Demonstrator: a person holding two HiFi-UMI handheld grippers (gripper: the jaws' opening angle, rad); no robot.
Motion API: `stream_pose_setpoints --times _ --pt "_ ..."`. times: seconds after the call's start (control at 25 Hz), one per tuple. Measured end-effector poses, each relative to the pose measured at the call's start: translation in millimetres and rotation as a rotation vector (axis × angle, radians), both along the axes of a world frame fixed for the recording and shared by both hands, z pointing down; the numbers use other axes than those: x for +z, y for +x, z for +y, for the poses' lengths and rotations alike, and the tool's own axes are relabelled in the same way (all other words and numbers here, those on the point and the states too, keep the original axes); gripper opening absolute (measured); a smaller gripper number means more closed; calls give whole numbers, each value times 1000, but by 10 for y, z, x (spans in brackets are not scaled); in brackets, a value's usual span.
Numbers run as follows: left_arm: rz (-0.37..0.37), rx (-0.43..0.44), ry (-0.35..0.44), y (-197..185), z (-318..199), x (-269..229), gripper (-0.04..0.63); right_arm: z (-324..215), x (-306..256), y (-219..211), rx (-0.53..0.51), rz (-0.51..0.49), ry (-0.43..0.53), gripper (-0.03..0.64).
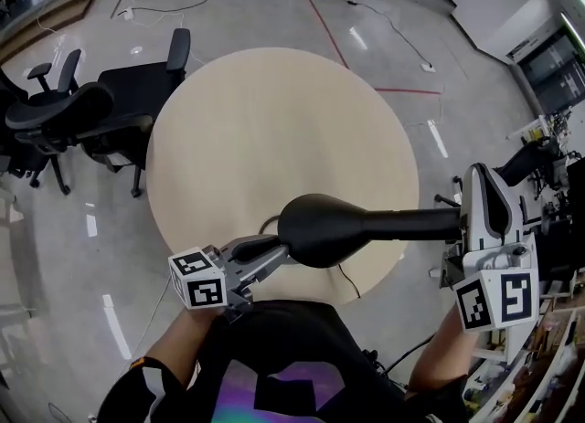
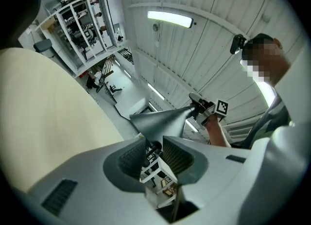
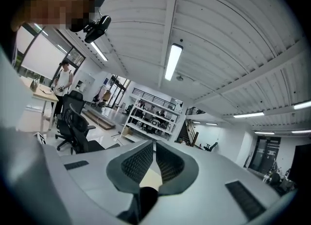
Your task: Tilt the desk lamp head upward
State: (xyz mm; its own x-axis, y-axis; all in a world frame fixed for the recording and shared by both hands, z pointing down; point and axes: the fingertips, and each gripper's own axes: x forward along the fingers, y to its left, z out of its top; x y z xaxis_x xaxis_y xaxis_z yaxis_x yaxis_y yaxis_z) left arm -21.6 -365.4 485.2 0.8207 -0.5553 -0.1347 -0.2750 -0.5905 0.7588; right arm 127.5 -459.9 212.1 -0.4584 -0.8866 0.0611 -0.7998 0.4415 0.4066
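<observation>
The lamp head (image 1: 320,227) hangs over the near edge of the round table (image 1: 274,120). The left gripper (image 1: 274,252) pinches its rim with the jaws narrowed. The right gripper (image 1: 468,222) is nearly closed, apparently around the lamp neck (image 1: 411,221), which shows only as a dark shape low between its jaws. That rim pinch is shallow, so lifting could make it slip off, and a loose neck hold would let the whole lamp swing. I see no container on the table.
</observation>
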Motion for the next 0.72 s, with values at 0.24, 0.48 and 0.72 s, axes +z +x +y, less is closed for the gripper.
stream_pose_setpoints --times 0.24,0.48,0.72 --pt "77 58 -16 52 -18 -9 138 -44 20 4 -31 -30 -13 11" --pt "109 91 -24 105 -49 -23 137 -85 48 77 -31 -50 -15 11" --pt "81 80 7 46 -77 -143 137 -105 48 197 -16 -79 -23 11"
